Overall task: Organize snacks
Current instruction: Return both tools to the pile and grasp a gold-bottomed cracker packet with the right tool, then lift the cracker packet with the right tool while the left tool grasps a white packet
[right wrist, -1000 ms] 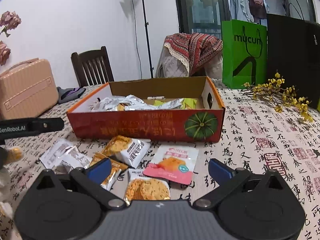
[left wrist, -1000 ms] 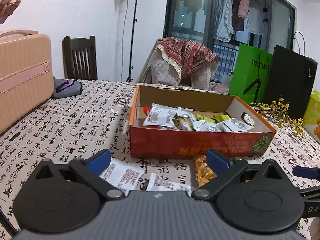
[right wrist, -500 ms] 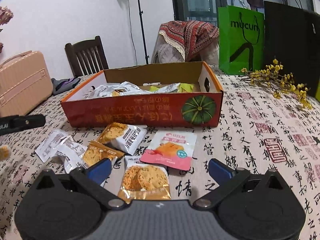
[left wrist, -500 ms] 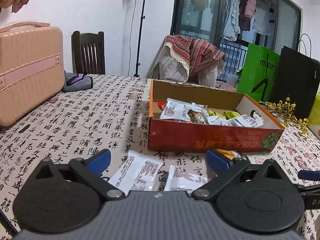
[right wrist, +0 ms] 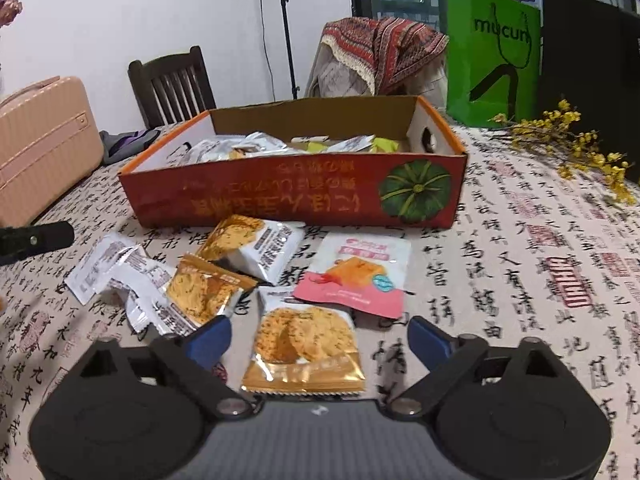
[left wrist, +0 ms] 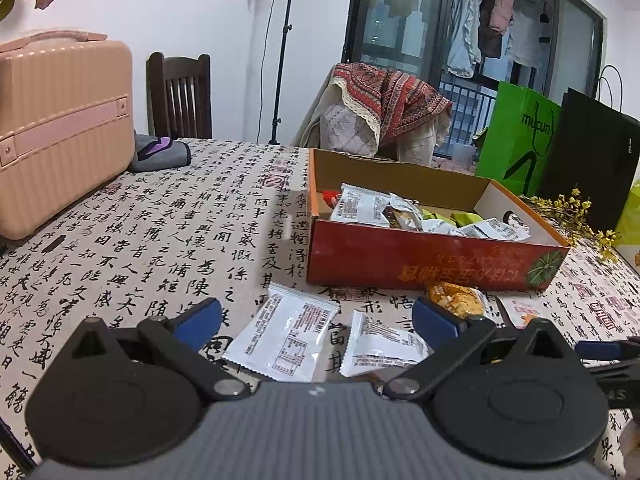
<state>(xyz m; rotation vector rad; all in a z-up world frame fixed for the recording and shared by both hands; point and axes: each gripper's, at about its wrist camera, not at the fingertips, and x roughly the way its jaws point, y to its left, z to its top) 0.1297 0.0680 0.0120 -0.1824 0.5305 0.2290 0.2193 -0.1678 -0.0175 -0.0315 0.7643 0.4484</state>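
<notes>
Both your hand-held grippers, left [left wrist: 316, 316] and right [right wrist: 318, 334], are wide apart. The cracker packet [right wrist: 305, 350] is light, crinkly and breakable; pinch its flat edge.

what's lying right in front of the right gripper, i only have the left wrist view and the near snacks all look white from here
Observer: A cracker packet with a gold bottom edge lies between the open fingers of the right gripper.
Operator: anything pink nearby
Observer: Yes, a pink packet lies flat just beyond it, short of the red box.
Operator: does the box have a picture on it
Observer: A green pumpkin is printed at the right end of its front wall.
</notes>
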